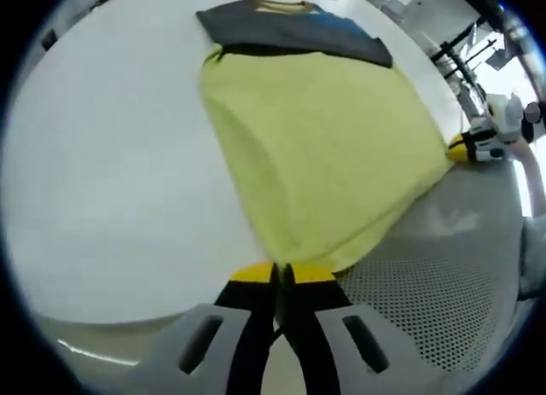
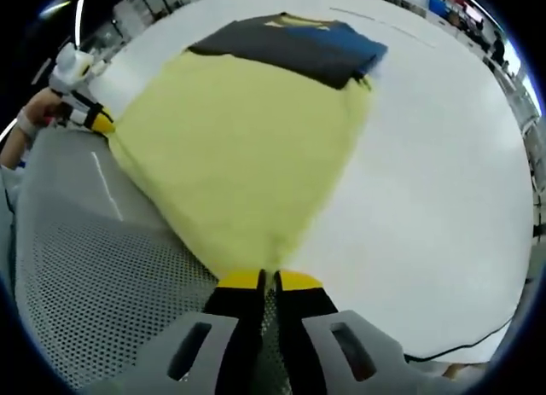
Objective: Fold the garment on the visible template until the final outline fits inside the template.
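A yellow-green garment [image 1: 324, 148] [image 2: 239, 148] lies spread on the white table [image 1: 111, 173] [image 2: 426, 173]. Its far end is dark grey with a blue patch [image 1: 290, 28] [image 2: 290, 41]. My left gripper [image 1: 284, 274] is shut on the near corner of the yellow hem. It appears again at the far left of the right gripper view [image 2: 92, 120]. My right gripper [image 2: 269, 280] is shut on the other hem corner and shows at the right of the left gripper view [image 1: 467, 148]. The hem is lifted between them over a grey perforated sheet [image 1: 426, 275] [image 2: 94, 267].
A person's hand [image 2: 30, 122] and forearm [image 1: 533, 173] hold the grippers. Metal frames and racks [image 1: 461, 58] stand beyond the table's far edge. A thin dark cable [image 2: 478, 339] runs along the table's near right rim. Bare white tabletop lies to either side of the garment.
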Available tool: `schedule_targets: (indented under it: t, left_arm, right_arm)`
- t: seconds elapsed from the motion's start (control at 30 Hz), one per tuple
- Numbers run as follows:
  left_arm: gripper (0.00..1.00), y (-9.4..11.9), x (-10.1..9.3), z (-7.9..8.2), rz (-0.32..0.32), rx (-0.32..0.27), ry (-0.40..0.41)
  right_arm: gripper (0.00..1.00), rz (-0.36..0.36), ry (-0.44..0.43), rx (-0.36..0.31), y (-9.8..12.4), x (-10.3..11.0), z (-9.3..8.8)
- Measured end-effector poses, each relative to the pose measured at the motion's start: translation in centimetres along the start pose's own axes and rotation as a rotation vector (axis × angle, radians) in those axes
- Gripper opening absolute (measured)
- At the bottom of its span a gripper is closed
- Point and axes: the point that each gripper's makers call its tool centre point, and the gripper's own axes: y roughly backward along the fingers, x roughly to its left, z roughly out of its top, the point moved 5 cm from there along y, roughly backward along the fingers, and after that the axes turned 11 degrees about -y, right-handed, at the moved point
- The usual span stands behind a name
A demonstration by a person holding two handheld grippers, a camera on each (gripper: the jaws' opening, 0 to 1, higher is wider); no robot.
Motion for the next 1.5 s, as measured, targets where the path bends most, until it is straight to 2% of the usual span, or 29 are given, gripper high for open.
schedule_targets:
  t: [0.4,0.6,0.93,1.13,1.3,1.5]
  left_arm:
    - [0.0,0.0,-0.2,0.0,0.007,0.001,-0.012]
    - [0.0,0.7,-0.3,0.1,0.009,-0.03,-0.008]
    - [0.0,2.9,0.1,1.0,0.026,-0.117,-0.015]
    - [0.0,4.2,0.0,1.8,0.035,-0.126,-0.059]
    - [0.0,5.2,-0.2,2.4,0.05,-0.143,-0.086]
    - [0.0,6.0,-0.5,2.4,0.051,-0.153,-0.1]
  right_arm:
    - [0.03,-0.008,0.013,0.004,0.0,0.1,0.1]
    - [0.03,-0.008,0.015,-0.006,0.4,0.2,0.2]
    - [0.03,0.013,-0.017,-0.097,2.5,0.0,1.0]
    - [0.03,0.011,-0.009,-0.163,4.2,0.1,2.2]
    - [0.03,0.002,0.01,-0.189,5.0,0.2,2.8]
    - [0.03,-0.003,0.024,-0.2,5.6,0.5,2.8]
